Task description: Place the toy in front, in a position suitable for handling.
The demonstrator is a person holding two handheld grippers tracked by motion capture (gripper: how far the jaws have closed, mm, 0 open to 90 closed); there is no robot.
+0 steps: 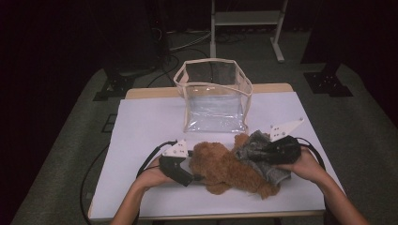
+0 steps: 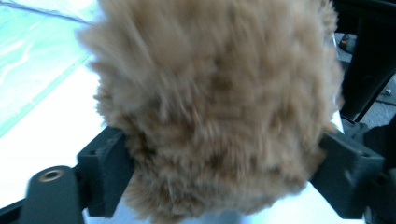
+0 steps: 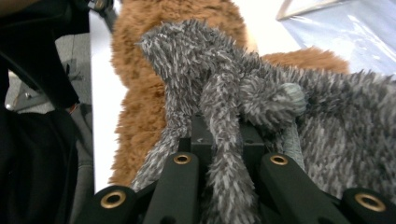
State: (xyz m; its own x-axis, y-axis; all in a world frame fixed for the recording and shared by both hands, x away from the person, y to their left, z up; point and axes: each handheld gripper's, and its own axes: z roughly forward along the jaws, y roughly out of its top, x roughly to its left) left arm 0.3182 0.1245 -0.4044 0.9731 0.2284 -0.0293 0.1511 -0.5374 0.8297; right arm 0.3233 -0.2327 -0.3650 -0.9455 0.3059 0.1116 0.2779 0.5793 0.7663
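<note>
left gripper (image 1: 199, 176) clasps the brown plush (image 2: 215, 107) at 9 o'clock, steadying it; right gripper (image 1: 253, 151) pinches the grey knit garment (image 3: 224, 140) at 3 o'clock, likely dressing it.

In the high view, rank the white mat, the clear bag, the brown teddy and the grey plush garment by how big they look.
1. white mat
2. clear bag
3. brown teddy, close to the bag in apparent size
4. grey plush garment, partly hidden by the right gripper

Brown plush toys: one (image 1: 230, 171)
Grey fuzzy garments: one (image 1: 256, 152)
Clear bags with pale trim: one (image 1: 215, 96)
Handheld grippers: two, left (image 1: 195, 176) and right (image 1: 256, 154)
Tables with a white cover: one (image 1: 141, 136)
Hands: two
</note>
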